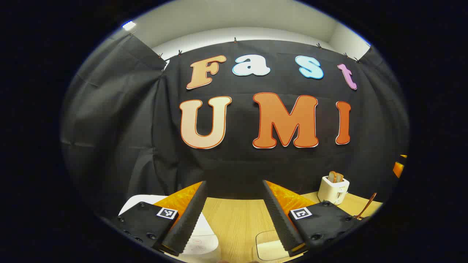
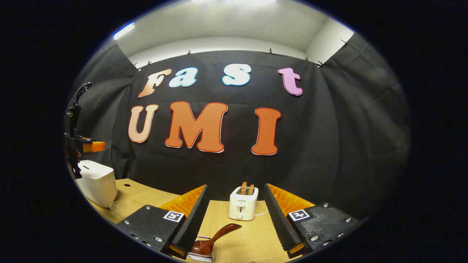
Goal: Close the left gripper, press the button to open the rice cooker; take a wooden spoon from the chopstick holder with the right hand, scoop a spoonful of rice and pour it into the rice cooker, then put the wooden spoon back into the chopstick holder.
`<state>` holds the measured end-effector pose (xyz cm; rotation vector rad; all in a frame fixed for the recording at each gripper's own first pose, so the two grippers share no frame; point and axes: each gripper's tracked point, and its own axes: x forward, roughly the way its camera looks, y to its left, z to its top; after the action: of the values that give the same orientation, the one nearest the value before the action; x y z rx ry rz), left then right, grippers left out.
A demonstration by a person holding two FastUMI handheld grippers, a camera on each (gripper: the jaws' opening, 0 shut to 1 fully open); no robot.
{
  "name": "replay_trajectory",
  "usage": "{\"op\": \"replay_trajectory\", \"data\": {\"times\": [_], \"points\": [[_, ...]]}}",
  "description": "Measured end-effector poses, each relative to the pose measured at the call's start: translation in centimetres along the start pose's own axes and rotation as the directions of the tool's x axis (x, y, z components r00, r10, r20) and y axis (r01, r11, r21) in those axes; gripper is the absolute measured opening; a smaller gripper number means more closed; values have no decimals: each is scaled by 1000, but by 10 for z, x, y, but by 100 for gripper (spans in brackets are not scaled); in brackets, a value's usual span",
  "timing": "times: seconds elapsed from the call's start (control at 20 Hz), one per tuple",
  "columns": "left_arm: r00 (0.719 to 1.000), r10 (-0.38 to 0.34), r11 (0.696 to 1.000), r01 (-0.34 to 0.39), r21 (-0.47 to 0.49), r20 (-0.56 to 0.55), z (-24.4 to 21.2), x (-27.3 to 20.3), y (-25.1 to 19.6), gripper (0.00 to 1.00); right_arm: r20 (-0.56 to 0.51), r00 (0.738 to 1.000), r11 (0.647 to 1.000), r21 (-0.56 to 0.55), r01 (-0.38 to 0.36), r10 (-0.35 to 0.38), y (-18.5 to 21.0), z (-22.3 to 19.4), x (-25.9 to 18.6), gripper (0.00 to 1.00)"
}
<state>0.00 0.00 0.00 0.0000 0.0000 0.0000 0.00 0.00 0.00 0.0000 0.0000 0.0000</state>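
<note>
Hovering with jaws apart, left gripper (image 1: 234,215) must close, then probably descend onto rice cooker (image 1: 199,243); right gripper (image 2: 236,215), also apart, holds nothing yet

A white toaster (image 2: 243,203) holding two bread slices (image 2: 247,188) stands on the wooden table (image 2: 256,233).

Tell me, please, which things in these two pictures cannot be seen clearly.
- Rice cooker, left gripper view: its button is hidden behind the left gripper finger and the bottom edge.
- Wooden spoon, right gripper view: its bowl is partly covered by a finger of the right gripper.
- Clear container, left gripper view: contents indiscernible.
</note>
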Motion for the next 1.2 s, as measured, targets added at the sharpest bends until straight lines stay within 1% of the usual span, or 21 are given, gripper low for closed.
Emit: {"op": "replay_trajectory", "data": {"times": [0.1,0.3,0.55,0.8,0.85,0.9,1.0,1.05,1.2], "points": [[1000,-7,1000,7,-1,2,0,-2,-1,96,-7,1000,1000,-1,-6,6,4,-6,1,91],[1000,1,1000,-1,7,1,0,-5,3,96,-19,1000,1000,11,-23,23,9,-8,2,92],[999,31,999,-31,17,9,3,-10,16,96,-13,1000,1000,19,-25,25,8,-7,2,92],[999,37,999,-38,33,23,9,-12,21,95,-10,1000,999,20,-27,28,8,-6,3,92],[999,49,998,-50,38,23,10,-11,26,74,-8,1000,999,22,-29,29,8,-4,4,92],[996,85,996,-85,34,17,12,-11,35,52,-9,999,999,22,-31,31,8,-5,3,92],[994,107,994,-107,21,-4,10,-12,46,9,-12,999,999,21,-30,31,6,-7,5,92],[991,135,991,-135,5,-14,11,-10,56,4,-15,999,999,19,-28,29,6,-7,5,92],[984,171,985,-170,16,-53,11,-10,74,4,-17,999,1000,15,-27,27,4,-8,6,92]]}}
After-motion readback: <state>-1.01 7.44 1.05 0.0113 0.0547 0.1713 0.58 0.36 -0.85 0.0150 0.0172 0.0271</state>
